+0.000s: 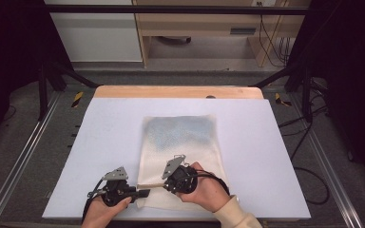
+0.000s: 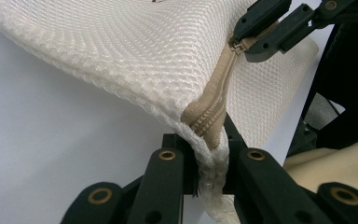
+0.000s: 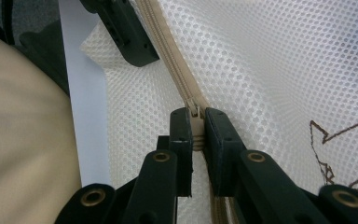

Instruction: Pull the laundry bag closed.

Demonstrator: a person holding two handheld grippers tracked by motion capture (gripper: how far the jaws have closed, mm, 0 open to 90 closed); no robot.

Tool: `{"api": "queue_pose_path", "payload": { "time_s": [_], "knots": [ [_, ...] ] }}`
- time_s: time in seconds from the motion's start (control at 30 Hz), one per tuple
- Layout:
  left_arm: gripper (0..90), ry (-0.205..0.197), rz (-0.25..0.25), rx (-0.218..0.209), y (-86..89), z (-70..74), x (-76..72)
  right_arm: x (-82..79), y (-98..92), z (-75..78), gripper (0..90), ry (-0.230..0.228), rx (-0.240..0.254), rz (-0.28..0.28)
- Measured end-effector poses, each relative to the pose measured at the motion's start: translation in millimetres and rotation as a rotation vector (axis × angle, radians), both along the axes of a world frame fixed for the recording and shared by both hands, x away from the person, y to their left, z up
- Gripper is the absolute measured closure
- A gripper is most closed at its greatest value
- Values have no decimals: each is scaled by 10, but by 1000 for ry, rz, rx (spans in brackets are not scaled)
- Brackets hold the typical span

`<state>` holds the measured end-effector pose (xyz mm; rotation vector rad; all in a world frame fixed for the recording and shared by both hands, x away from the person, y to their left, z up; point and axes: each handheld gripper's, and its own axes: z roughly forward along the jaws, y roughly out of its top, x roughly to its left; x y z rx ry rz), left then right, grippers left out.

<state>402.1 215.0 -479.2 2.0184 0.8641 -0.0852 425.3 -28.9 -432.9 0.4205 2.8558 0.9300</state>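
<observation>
Cream honeycomb-mesh laundry bag (image 1: 183, 142) lies on the matte white table (image 1: 100, 142); left gripper (image 2: 209, 154) pinches its corner seam, right gripper (image 3: 196, 122) clamps the beige zipper slider (image 3: 195, 112)

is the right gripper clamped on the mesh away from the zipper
No: in the right gripper view the right gripper has its fingers shut on the zipper slider of the mesh bag.
</observation>
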Motion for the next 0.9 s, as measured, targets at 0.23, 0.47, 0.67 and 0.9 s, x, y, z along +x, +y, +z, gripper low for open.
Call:
{"api": "queue_pose_path", "payload": {
  "time_s": [0.23,0.47,0.67,0.9],
  "knots": [
    [830,-1,-2,1,1,1,-1,-6,-42,-9,821,-5,0,-9],
    [830,-2,-2,3,-1,1,-3,-5,-80,-7,821,-3,6,-16],
    [830,-1,-3,1,-4,-2,-1,-23,-93,-11,821,-9,7,-21],
    [830,-3,-4,5,-7,2,-5,-25,-106,-17,821,-9,13,-19]
  ]
}}
